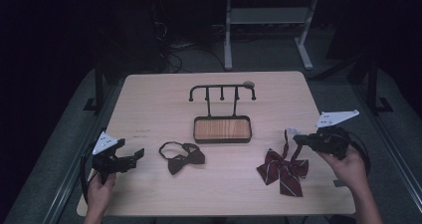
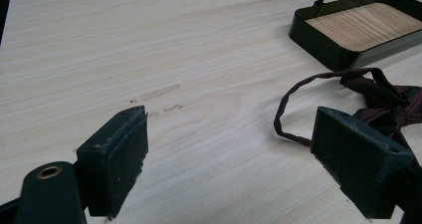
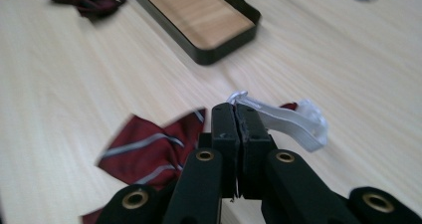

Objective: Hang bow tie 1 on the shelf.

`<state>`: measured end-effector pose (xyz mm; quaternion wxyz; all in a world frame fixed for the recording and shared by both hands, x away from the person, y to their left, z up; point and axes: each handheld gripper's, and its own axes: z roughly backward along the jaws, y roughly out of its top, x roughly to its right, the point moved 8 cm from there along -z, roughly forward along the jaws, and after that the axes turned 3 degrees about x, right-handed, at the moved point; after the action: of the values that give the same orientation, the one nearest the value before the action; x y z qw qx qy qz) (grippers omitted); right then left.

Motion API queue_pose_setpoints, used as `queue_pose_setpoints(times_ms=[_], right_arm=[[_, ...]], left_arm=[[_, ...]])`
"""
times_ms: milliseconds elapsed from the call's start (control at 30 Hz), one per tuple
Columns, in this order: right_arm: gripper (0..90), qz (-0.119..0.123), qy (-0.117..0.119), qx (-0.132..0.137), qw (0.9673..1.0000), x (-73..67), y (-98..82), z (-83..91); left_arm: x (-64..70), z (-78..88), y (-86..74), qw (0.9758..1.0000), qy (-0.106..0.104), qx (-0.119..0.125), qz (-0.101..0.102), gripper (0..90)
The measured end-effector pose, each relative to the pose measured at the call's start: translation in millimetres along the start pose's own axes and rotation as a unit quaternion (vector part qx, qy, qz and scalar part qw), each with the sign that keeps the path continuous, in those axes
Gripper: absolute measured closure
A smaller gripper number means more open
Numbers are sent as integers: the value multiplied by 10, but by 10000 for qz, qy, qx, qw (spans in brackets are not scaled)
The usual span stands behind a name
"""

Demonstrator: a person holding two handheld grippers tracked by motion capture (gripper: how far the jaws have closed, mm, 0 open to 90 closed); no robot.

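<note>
Striped maroon cloth is what we have in hand: our right tongs are pressed together on the pale strap of the striped bow tie, pinching it at its clasp end. In the high view the strap runs up from the bow to the tongs, while the bow itself lies on the counter near its right front edge. We judge that taking it by the strap, not by the bow, keeps the loop free for hanging and leaves the fabric uncrushed.

Over on the other side, our left tongs stand spread wide with nothing between them, low over the wood and aimed at the dark bow tie, whose thin strap loop curls just ahead of one jaw. We read that as a waiting pose, ready to take that strap.

Behind both ties sits the black hook stand with its wood-lined tray, its hooks bare; we'd guess it is the destination, placed mid-counter so either hand reaches it.
</note>
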<state>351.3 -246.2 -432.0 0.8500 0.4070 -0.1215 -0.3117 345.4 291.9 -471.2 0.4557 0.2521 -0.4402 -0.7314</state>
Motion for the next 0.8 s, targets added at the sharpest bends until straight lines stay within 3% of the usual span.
queue_pose_setpoints(times_ms=[267,800], right_arm=[[880,387,226,209,9988,-220,351,195],[880,885,434,194,9949,-368,780,389]], left_arm=[[17,13,8,10000,-24,2,-43,145],[34,26,14,10000,16,67,37,145]])
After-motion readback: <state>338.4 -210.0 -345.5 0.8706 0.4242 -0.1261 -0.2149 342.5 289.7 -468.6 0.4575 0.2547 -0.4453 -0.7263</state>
